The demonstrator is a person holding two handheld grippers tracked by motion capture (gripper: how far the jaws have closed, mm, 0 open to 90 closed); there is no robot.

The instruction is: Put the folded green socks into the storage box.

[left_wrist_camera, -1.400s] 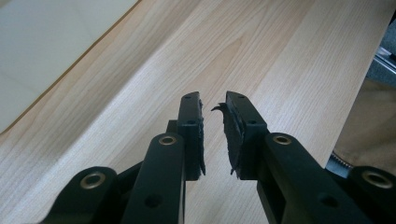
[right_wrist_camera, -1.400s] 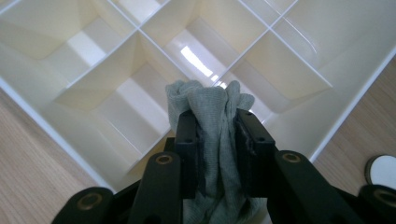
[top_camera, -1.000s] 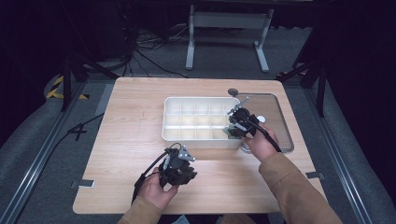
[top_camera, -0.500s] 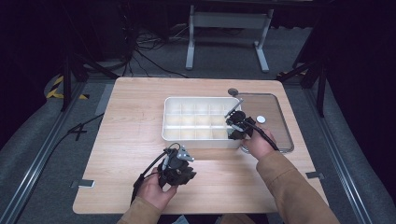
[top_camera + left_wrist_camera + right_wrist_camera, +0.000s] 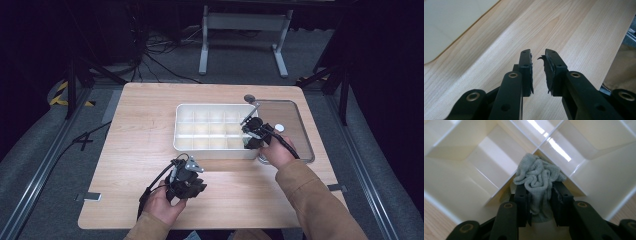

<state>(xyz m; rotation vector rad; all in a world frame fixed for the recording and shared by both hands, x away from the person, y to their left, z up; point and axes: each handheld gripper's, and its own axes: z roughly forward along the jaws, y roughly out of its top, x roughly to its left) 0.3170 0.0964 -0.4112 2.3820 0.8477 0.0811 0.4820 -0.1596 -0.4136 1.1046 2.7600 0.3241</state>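
Note:
A white divided box [image 5: 182, 131] stands in the middle of the wooden table. My right gripper [image 5: 251, 136] reaches over the box's right end and is shut on a bunched grey-green cloth [image 5: 537, 177]. In the right gripper view the cloth sits right above a crossing of the box's dividers [image 5: 506, 181], between my right gripper's [image 5: 539, 195] black jaws. My left gripper [image 5: 187, 176] rests near the table's front edge, its jaws a little apart with nothing between them. In the left gripper view my left gripper [image 5: 538, 60] points across bare wood.
The box's clear lid [image 5: 295, 131] lies flat to the right of the box, with a small white round thing [image 5: 279, 128] on it. A dark round knob [image 5: 249, 98] sits near the lid's far left corner. A pale flat sheet [image 5: 446, 22] shows in the left gripper view.
My right gripper has moved left from above the lid to over the box's right end, carrying the cloth. The left gripper has stayed put.

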